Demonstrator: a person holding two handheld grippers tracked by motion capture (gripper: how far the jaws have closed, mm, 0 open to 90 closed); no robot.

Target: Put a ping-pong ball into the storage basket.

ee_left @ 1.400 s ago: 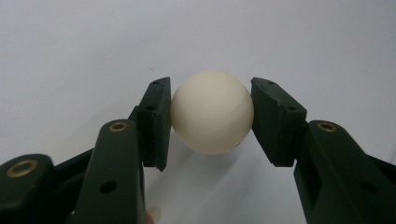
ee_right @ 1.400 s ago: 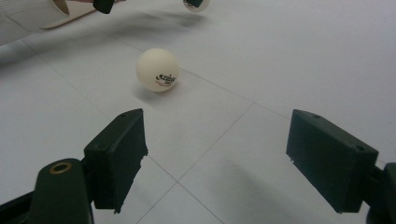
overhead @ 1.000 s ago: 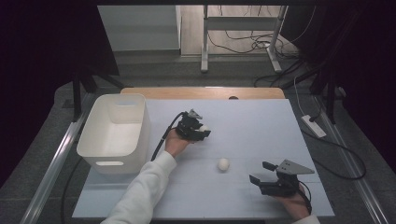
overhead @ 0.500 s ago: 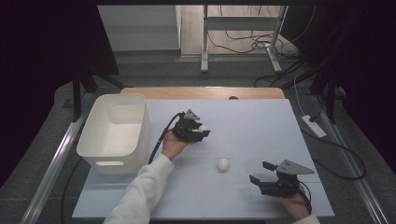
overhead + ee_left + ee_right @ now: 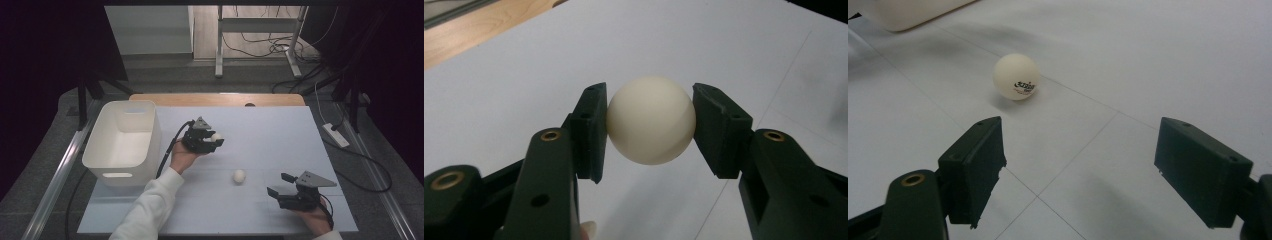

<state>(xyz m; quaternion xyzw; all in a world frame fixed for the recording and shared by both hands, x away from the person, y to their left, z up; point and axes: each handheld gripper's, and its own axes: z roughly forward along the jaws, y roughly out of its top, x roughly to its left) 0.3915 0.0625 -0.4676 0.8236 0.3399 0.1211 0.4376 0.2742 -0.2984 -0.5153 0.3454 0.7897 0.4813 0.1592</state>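
Left hand-held gripper (image 5: 214, 141) clamping a white ball (image 5: 651, 120), lifting slightly beside the bin (image 5: 123, 142); right hand-held gripper (image 5: 280, 185) idling wide open, empty.

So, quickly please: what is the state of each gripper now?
Left gripper: closed on a white ball, held above the table.
Right gripper: open, holding nothing; a second ball lies ahead of it.

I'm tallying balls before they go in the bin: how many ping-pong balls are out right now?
2. One ping-pong ball is clamped between the left gripper's fingers, above the table; the other ball lies loose on the table. The white bin looks empty.
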